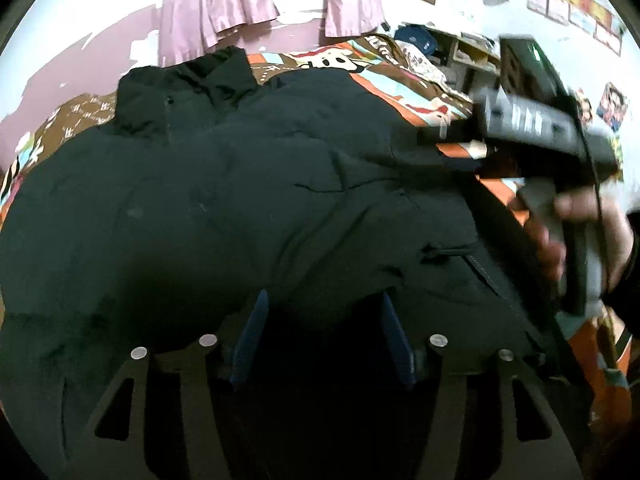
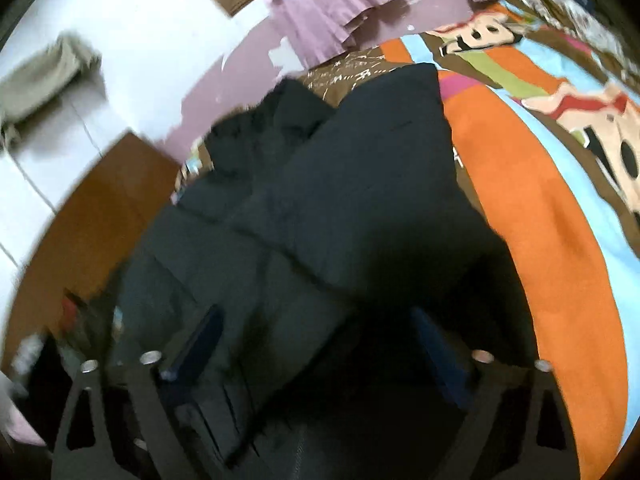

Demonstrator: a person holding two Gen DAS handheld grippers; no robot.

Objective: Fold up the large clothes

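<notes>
A large black padded jacket (image 1: pixel 248 184) lies spread on a bed with a colourful cartoon bedspread (image 1: pixel 404 84); its collar points to the far wall. My left gripper (image 1: pixel 324 300) is open, its blue fingers (image 1: pixel 250 336) low over the jacket's near part, nothing between them. My right gripper shows in the left wrist view as a blurred grey body (image 1: pixel 552 128) held by a hand at the jacket's right edge. In the right wrist view the right gripper (image 2: pixel 320 320) is open over the jacket (image 2: pixel 360 184), which lies partly folded on the bedspread (image 2: pixel 540 184).
Pink garments (image 1: pixel 216 4) hang on the far wall under a framed picture. Shelves with clutter (image 1: pixel 472 52) stand beyond the bed at right. In the right wrist view a brown wooden panel (image 2: pixel 96 220) and floor clutter lie left of the bed.
</notes>
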